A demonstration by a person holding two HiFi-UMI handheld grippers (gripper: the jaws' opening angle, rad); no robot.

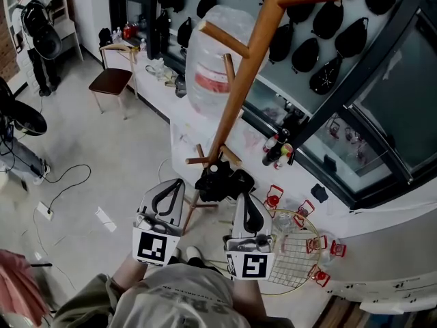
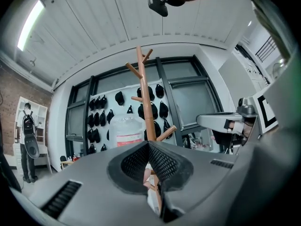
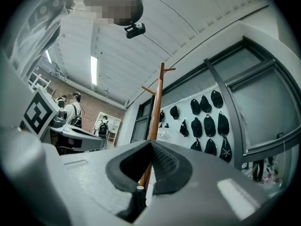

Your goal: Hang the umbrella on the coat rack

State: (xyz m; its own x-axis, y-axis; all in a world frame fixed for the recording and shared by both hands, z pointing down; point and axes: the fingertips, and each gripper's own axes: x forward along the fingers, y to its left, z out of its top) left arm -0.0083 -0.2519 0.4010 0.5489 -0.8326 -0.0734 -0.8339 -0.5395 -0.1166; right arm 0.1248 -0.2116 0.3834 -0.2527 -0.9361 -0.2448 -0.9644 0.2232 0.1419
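Only the water jug [image 1: 217, 46] bears a red label [image 1: 215, 84], unreadable.

Indoor workroom or studio, not a home. Rows of black caps [image 1: 328, 19] hang on a pale wall between dark window frames [image 1: 369, 70] (reads like a shop display). There's a brick wall [image 2: 9, 102] at the side and a white panelled ceiling [image 2: 117, 22] with a strip light [image 2: 30, 25]. The bare pale floor [image 1: 123, 156] has loose cables [image 1: 65, 180] and a lone chair [image 1: 113, 80]. Also white shelving [image 1: 58, 9], a big water jug [image 1: 218, 67], and a person with a backpack [image 2: 27, 126] standing by.
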